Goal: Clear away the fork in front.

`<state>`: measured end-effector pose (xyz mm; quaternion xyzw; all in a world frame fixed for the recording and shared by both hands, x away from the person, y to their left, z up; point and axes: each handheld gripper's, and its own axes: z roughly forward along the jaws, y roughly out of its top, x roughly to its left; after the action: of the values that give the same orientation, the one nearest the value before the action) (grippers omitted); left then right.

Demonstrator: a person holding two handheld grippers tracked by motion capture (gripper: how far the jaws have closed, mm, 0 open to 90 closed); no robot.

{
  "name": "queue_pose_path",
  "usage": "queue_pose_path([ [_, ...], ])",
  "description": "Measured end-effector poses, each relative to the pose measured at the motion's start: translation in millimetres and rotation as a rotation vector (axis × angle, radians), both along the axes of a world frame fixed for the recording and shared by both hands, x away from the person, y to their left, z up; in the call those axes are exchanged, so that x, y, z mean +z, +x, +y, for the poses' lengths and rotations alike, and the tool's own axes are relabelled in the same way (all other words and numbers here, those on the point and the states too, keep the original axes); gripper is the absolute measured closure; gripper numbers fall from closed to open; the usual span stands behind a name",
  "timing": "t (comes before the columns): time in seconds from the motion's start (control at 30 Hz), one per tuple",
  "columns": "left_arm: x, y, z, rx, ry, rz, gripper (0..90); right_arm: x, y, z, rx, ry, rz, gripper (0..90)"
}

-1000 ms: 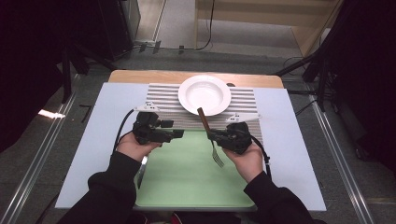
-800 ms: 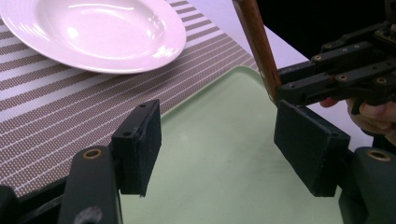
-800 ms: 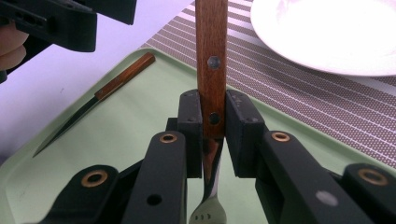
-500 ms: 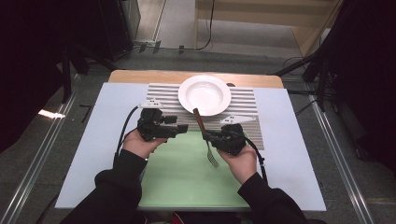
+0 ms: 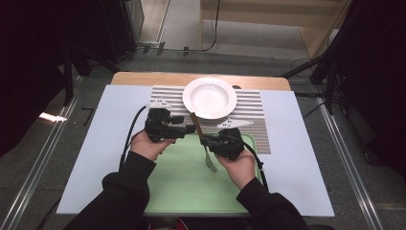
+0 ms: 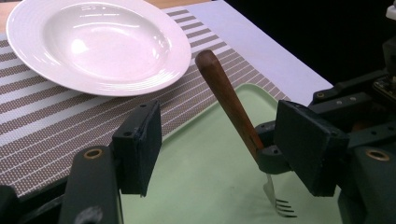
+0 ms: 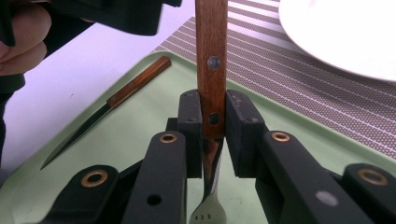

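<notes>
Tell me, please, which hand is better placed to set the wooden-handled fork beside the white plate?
The right. Its tongs are already shut on the wooden-handled fork, held tines-down over the green tray. The left tongs stand open, holding nothing, though near the handle. The round white plate lies just ahead.

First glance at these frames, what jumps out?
The wooden-handled fork stands out first: the right gripper is shut on its handle, holding it tines-down above the green tray. The left gripper is open, its jaws on either side of the fork's handle, not touching it. Behind them, a white deep plate sits on a striped placemat, and a wooden-handled knife lies on the tray.
</notes>
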<state>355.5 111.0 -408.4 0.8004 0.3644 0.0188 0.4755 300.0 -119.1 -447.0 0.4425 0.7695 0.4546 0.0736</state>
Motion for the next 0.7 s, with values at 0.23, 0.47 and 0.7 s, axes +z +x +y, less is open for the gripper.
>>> queue_pose_path([
  [0.23,-1.8,3.4,-4.5,0.011,-0.002,0.012,33.3,-0.9,-0.6,4.2,0.006,0.0,-0.003,75.6],
  [0.47,-4.4,6.9,-8.7,0.035,-0.011,0.035,35.4,-0.8,-1.5,8.1,0.012,0.001,-0.007,75.6],
  [0.7,-6.0,9.3,-9.1,0.049,-0.022,0.096,42.9,0.5,-2.0,11.5,0.016,0.006,-0.018,75.6],
])
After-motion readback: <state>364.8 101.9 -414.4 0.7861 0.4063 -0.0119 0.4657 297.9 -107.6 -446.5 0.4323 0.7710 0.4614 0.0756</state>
